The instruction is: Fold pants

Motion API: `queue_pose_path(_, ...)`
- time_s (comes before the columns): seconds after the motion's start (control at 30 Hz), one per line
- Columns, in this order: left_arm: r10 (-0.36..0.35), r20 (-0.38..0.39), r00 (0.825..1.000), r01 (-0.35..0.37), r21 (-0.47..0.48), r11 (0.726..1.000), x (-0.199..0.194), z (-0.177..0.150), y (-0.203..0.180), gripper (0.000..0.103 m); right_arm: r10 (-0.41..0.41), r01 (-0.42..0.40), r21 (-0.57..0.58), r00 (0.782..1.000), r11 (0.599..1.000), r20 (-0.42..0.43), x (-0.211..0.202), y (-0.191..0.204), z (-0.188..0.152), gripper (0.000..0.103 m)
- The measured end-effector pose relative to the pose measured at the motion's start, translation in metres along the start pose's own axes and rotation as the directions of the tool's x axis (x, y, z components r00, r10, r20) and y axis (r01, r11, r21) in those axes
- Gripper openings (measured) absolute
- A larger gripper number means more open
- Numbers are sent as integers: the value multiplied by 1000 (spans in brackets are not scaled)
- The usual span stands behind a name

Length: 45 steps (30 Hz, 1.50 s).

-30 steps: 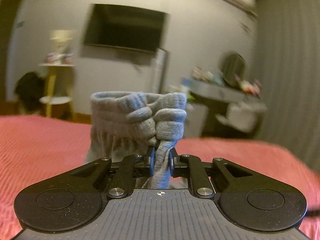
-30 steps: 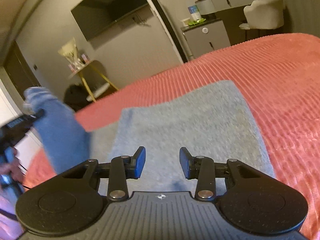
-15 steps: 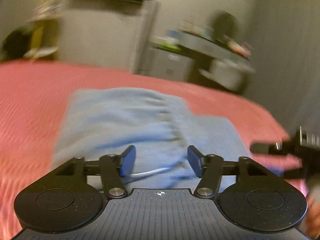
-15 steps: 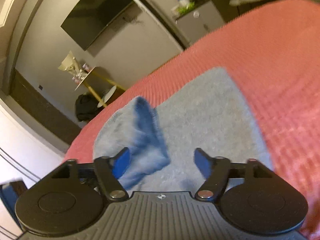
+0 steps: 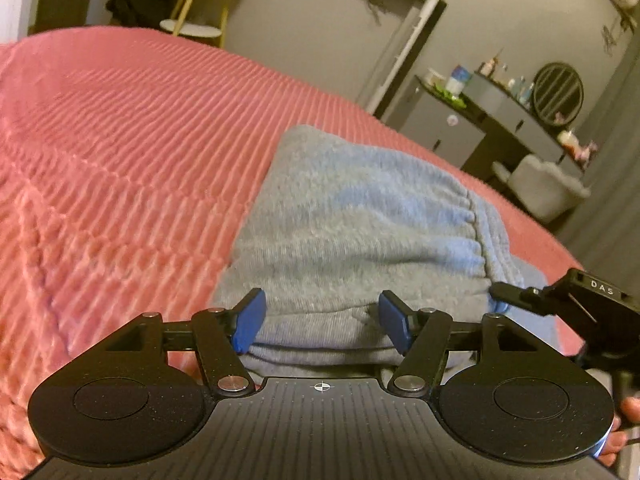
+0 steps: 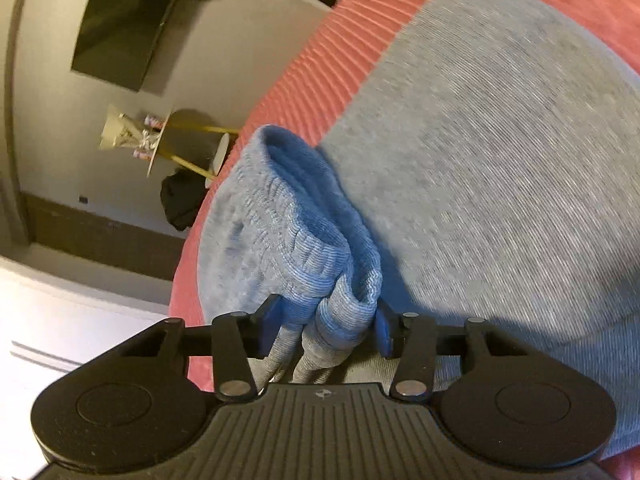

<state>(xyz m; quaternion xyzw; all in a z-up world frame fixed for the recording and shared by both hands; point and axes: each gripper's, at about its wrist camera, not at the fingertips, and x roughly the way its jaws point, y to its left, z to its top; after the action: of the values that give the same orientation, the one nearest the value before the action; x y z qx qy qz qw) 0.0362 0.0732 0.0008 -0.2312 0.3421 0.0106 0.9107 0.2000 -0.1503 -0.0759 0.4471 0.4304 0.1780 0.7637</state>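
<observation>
L gripper (image 5: 322,322): jaws stand fairly wide, nothing pinched; blue pads hang apart just over the near edge of the pants (image 5: 360,232). Jaws have just been opening, only cloth below the gap, none gripped. Grey-blue pants lie folded in a stack on the pink ribbed bedspread (image 5: 120,152), ahead of and under both fingertips; gathered waistband seam runs ahead-right of the R-side pad. Bedspread bare to the left of the L-side pad. R gripper's tip shows at far right in L wrist view, touching or v. near the waistband corner, can't tell which. R gripper (image 6: 324,326): jaws about half open, have just been closing, w/ a bunched ribbed fold of the pants between the pads; cloth fills the gap and meets both pads, looks gripped. The fold stands up ahead of the fingers; flat grey layer spreads right of the R-side pad. Beyond, left of the fingers: yellow-legged side table (image 6: 188,148), wall TV (image 6: 124,24).
</observation>
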Motion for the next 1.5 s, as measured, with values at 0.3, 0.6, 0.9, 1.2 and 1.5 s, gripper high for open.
queue_pose_path(0.3, -37, -69, 997, 46, 123, 991, -4, -12, -30, 72, -58, 58, -17, 998, 998, 19, 17, 27, 2, 40)
queue_pose_path(0.6, 97, -142, 985, -102, -24, 995, 18, -5, -6, 51, 64, -42, -141, 986, 989, 157, -44, 87, -5, 37)
queue_pose_path(0.9, 16, -88, 996, -16, -6, 1000, 8, -7, -9, 30, 65, -30, -158, 973, 987, 223, -88, 83, -10, 37)
queue_pose_path(1.2, 32, -117, 993, -27, 45, 999, 13, -10, -22, 26, 25, 2, -116, 972, 993, 233, -106, 54, -12, 37)
queue_pose_path(1.5, 59, -125, 990, -50, 73, 996, 13, -11, -28, 24, 4, 29, -138, 973, 990, 231, -105, 45, -18, 37)
